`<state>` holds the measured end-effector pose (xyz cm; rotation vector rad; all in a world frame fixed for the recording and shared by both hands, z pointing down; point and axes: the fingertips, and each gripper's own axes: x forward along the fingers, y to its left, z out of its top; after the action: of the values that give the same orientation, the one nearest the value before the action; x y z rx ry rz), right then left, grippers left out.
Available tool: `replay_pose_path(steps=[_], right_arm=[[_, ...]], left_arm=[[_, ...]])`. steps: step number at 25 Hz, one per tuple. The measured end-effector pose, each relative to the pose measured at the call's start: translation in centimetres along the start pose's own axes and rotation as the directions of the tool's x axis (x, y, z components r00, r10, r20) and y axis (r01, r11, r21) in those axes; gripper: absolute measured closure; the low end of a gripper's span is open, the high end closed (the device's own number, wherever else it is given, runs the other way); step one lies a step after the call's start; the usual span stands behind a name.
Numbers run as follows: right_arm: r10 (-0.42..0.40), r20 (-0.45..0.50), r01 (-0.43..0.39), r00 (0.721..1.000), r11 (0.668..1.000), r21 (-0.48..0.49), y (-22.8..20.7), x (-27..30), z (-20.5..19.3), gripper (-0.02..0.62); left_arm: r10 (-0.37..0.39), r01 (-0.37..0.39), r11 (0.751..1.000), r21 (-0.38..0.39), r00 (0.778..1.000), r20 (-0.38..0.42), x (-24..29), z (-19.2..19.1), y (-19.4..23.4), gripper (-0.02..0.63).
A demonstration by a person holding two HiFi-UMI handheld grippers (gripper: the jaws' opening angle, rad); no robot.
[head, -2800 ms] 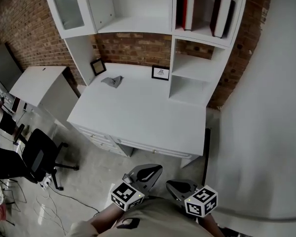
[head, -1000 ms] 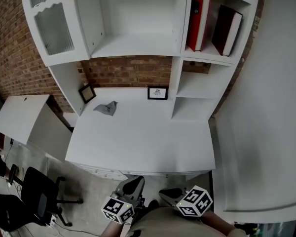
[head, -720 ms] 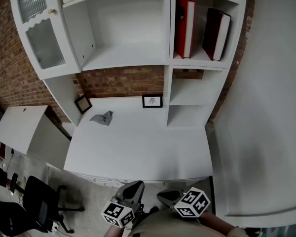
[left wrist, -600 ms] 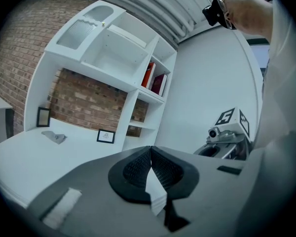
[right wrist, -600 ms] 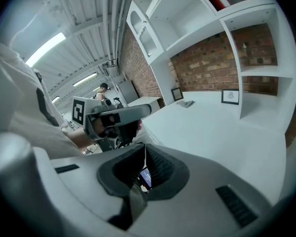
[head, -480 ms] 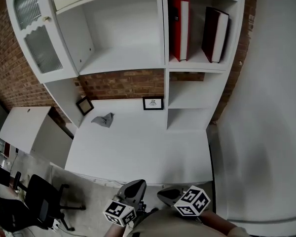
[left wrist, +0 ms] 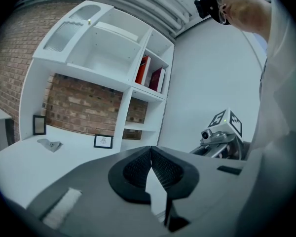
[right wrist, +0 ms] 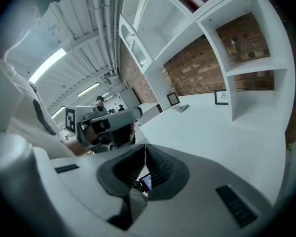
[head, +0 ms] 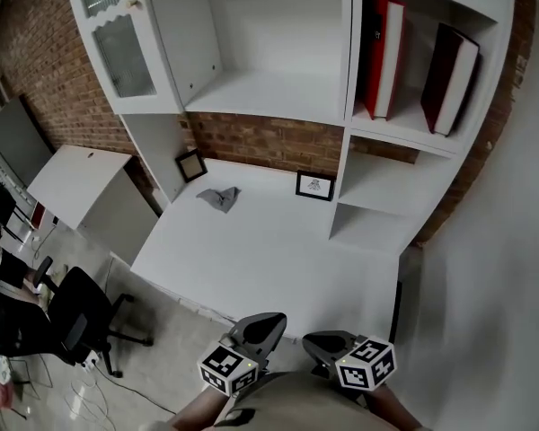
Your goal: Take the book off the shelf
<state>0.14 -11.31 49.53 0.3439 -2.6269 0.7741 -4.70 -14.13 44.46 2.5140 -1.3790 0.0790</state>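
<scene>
**A:** Where are the books?

**B:** High above the white desk [head: 278, 250], in the top right compartment of the shelf unit [head: 349, 88] that rises from the desk's back edge. The red book [head: 382, 57] stands against that compartment's left wall. The maroon book [head: 449, 79] is apart from it on the right (it seems to lean a little).

**A:** And the grippers?

**B:** Both hang low in front of the desk's near edge, close to the person's body, well away from the shelf unit. The left gripper [head: 266, 323] has its jaws pressed together with nothing between them. The right gripper [head: 322, 339] is just beside it, also clenched and empty.

**A:** What lies on the desk itself?

**B:** A crumpled grey cloth [head: 219, 197] sits toward the desk's back left. A small framed picture [head: 315, 185] stands at the back edge against the brick wall [head: 269, 142]. A second dark frame [head: 191, 165] leans at the desk's back left corner.

**A:** Anything off the desk?

**B:** A black office chair [head: 76, 308] is on the floor to the desk's left. A glass-fronted cabinet door [head: 117, 34] is above the desk's left end.
</scene>
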Motion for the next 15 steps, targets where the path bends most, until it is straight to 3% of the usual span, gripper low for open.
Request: replay_pose_path(steps=[8,15], right_arm=[[0.086,-0.041,-0.087,0.995,0.996,-0.017,-0.6,0.7,1.0,0.589],[0.165,-0.115,-0.174,0.980,0.982,-0.069,2.1,4.0,0.9,0.589]], left_arm=[[0.115,-0.114,0.993,-0.032,0.993,0.021,-0.6,0.5,1.2,0.601],[0.226,-0.223,0.973,-0.065,0.973,0.047,-4.8,-0.1,3.6,0.601]])
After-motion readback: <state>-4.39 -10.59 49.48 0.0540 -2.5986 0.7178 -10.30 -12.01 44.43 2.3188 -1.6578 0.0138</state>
